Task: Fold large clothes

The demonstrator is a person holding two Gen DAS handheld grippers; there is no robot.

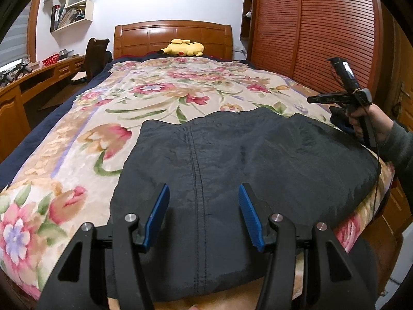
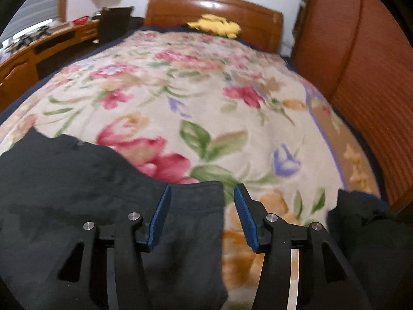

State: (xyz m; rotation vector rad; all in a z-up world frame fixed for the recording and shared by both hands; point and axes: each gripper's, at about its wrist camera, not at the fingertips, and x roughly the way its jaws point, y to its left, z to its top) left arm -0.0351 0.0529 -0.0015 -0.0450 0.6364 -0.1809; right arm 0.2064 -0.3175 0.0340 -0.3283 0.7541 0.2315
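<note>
A large black garment [image 1: 245,160] lies folded and flat on the floral blanket [image 1: 160,95] near the bed's foot, with a stitched seam running toward me. My left gripper [image 1: 204,196] hovers open over its near part, holding nothing. In the right wrist view the garment [image 2: 77,193] fills the lower left. My right gripper [image 2: 202,196] is open above its right edge and holds nothing. The right gripper also shows in the left wrist view [image 1: 343,121], held by a hand beyond the garment's right side.
A yellow plush toy [image 1: 184,47] lies by the wooden headboard [image 1: 173,33]. A wooden wardrobe [image 1: 322,25] stands along the right. A desk [image 1: 31,82] and dark chair [image 1: 96,56] stand at the left. More dark cloth [image 2: 361,222] lies at the bed's right edge.
</note>
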